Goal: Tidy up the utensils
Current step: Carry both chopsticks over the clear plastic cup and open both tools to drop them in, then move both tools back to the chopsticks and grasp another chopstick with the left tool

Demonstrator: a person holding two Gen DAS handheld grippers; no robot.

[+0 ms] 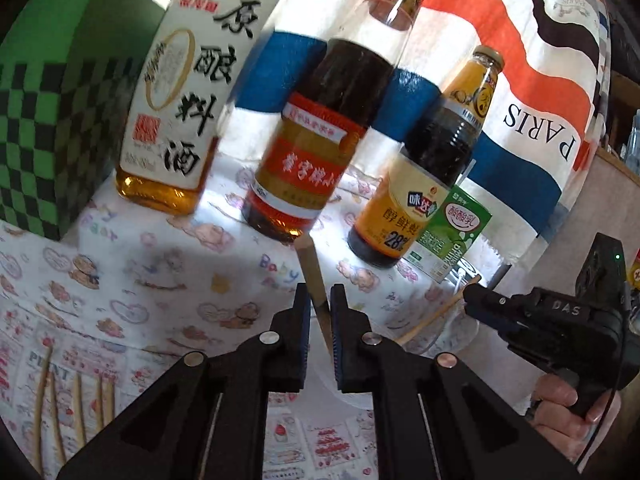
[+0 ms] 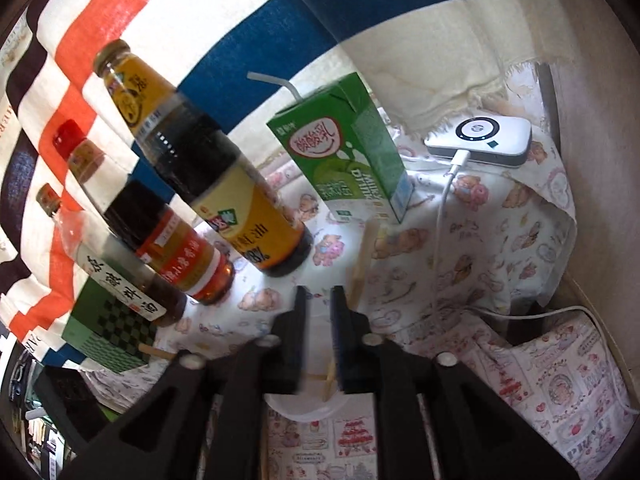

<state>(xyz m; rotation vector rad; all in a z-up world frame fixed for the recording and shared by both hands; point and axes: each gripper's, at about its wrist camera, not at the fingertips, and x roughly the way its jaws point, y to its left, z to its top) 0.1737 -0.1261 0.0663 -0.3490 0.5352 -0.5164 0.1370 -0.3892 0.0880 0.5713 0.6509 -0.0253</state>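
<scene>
Nearest, the left claw (image 1: 320,312) clamps a wooden chopstick (image 1: 314,280), its lower end hidden. Right claw (image 1: 472,298) pinches another stick (image 1: 432,316) over a hard-to-see glass (image 1: 452,336). Beyond, a green carton (image 1: 454,236) reads "Drink"; cloth (image 1: 540,132) reads "PARIS".

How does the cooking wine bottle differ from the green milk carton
The cooking wine bottle is clear, holds amber liquid and wears a white label with black characters; the green milk carton is an opaque box with a straw poking out. The bottle looks much taller. Both stand upright on the patterned cloth.
</scene>
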